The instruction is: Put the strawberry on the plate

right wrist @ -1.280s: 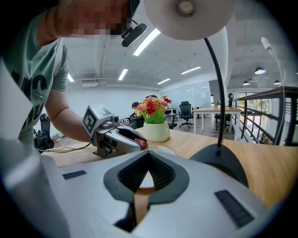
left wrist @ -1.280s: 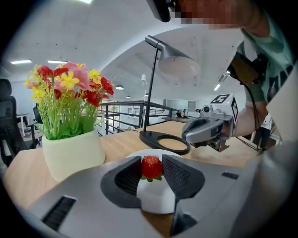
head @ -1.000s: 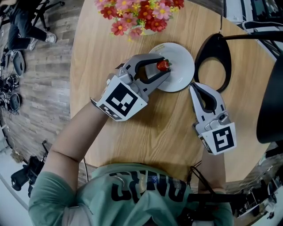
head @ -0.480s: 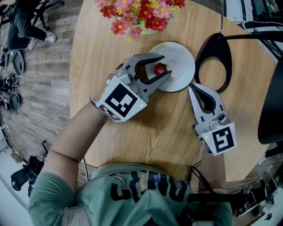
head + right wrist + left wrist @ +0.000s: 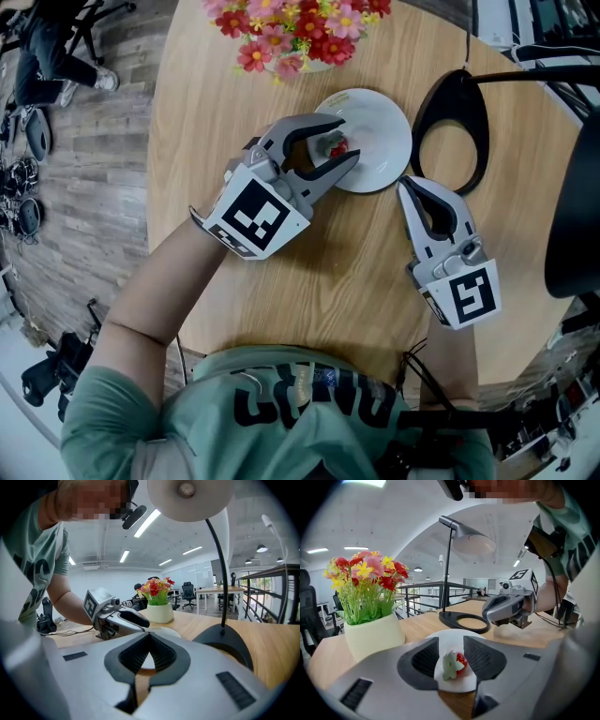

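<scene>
The red strawberry (image 5: 337,145) with its pale green leaf cap lies on the white plate (image 5: 382,141) at the far middle of the round wooden table. My left gripper (image 5: 349,141) is open, its two jaws standing either side of the berry with a gap on both sides. Through the left gripper view the strawberry (image 5: 455,664) rests on the plate (image 5: 451,688) between the spread fingers (image 5: 483,658). To the right of the plate, my right gripper (image 5: 405,184) is shut with nothing in it, its tips just off the plate's near rim.
A white pot of red, pink and yellow flowers (image 5: 295,33) stands just behind the plate. A black desk lamp's ring base (image 5: 450,131) sits right of the plate, its arm reaching overhead. The table edge curves off at left above the wood floor (image 5: 84,169).
The left jaws have spread apart and let go of the strawberry, which now lies on the plate. The right gripper has barely moved.
</scene>
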Tool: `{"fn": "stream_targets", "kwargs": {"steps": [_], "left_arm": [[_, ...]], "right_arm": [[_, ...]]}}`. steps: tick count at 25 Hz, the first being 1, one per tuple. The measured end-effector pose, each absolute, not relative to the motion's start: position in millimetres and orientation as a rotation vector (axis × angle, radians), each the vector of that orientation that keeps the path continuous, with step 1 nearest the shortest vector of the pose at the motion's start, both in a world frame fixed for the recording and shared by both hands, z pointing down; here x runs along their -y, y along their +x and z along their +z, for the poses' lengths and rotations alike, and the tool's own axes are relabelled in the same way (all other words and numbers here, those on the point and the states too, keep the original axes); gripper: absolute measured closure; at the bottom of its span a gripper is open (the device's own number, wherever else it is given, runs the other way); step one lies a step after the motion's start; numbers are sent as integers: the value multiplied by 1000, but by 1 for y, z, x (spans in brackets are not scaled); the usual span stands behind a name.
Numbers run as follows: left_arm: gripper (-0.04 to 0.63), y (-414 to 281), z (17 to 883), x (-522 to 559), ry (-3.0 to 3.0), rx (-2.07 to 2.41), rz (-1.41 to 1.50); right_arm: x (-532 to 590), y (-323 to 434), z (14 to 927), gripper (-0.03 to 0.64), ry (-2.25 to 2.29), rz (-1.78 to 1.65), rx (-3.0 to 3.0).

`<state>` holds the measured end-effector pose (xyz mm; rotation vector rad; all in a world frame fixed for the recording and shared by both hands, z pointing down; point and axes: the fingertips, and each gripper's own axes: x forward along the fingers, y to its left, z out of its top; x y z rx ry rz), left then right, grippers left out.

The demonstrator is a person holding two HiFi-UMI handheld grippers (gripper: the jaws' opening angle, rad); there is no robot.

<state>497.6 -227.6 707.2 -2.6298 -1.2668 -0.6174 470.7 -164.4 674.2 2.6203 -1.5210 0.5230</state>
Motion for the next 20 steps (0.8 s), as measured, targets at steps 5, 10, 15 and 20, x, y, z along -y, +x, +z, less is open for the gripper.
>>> {"fn": "stream_targets", "kwargs": {"steps": [5,10,15,20], "left_arm": [[449,497,699,228,-2645,1254,-599],[451,491,684,229,-2681,1228,-579],[451,478,663,226,-2681,1233,-541],[540,469,635,234,-2737,1190,-498]], "right_arm": [[164,469,670,612,2623,518,1517],[161,466,665,612,2630,518,1508],[155,463,653,612,2641,514,1488],[154,457,638,612,2636,497,1482]]}}
